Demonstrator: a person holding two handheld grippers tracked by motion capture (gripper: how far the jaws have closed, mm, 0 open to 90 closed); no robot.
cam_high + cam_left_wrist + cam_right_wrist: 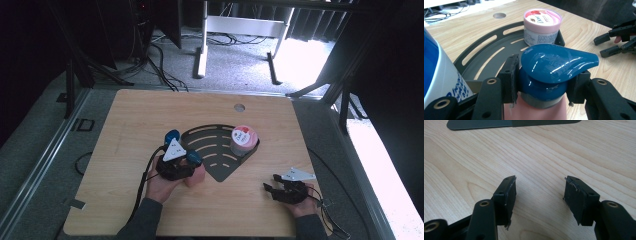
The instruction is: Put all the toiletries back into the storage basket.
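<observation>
My left gripper [192,163] [544,83] is shut on the blue collar of a pink pump bottle [194,176] [536,110]. The bottle stands upright at the near left edge of a dark fan-shaped slotted tray [210,135] [486,55]. Its blue pump head [556,62] points toward the right gripper. A pink-lidded Dove jar [243,140] [542,23] stands in the tray's far corner. My right gripper [271,182] [540,195] rests low over bare wood at the near right, open, with nothing between its jaws; it shows in the left gripper view too [610,43].
A white bottle with a blue top [171,136] [439,75] stands just left of my left gripper, close to its jaw. The table has a round cable hole [239,107] near the far edge. The tray's near edge [511,123] lies ahead of the right gripper.
</observation>
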